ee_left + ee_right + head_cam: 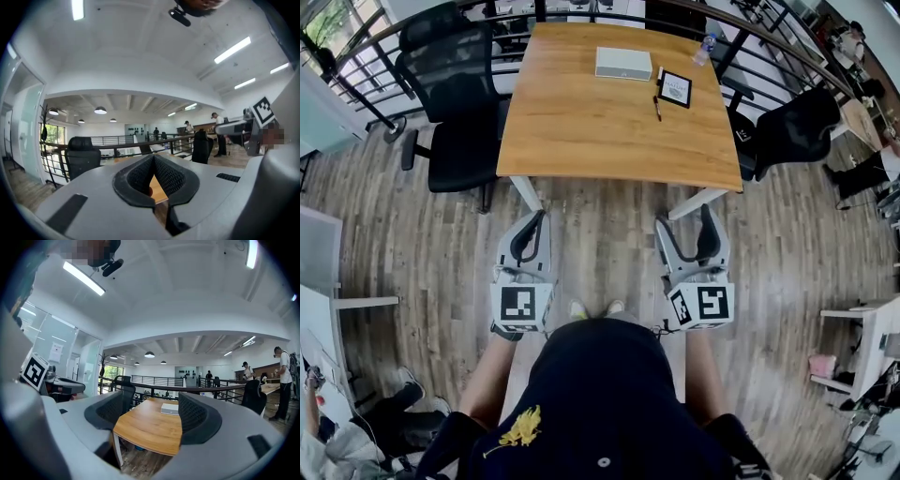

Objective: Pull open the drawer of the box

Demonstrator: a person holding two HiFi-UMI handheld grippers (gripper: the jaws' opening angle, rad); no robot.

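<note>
a wood floor carries a black office chair left of the wooden surface. the closed white box lies at the surface's far end, with a tablet just right of it. the left gripper has its jaws together. the right gripper gapes empty. both are well apart from the box.

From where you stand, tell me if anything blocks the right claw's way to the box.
Nothing visible does. Only bare table lies between the open right claw and the box. A pen and a tablet lie just right of that line, near the box.
</note>
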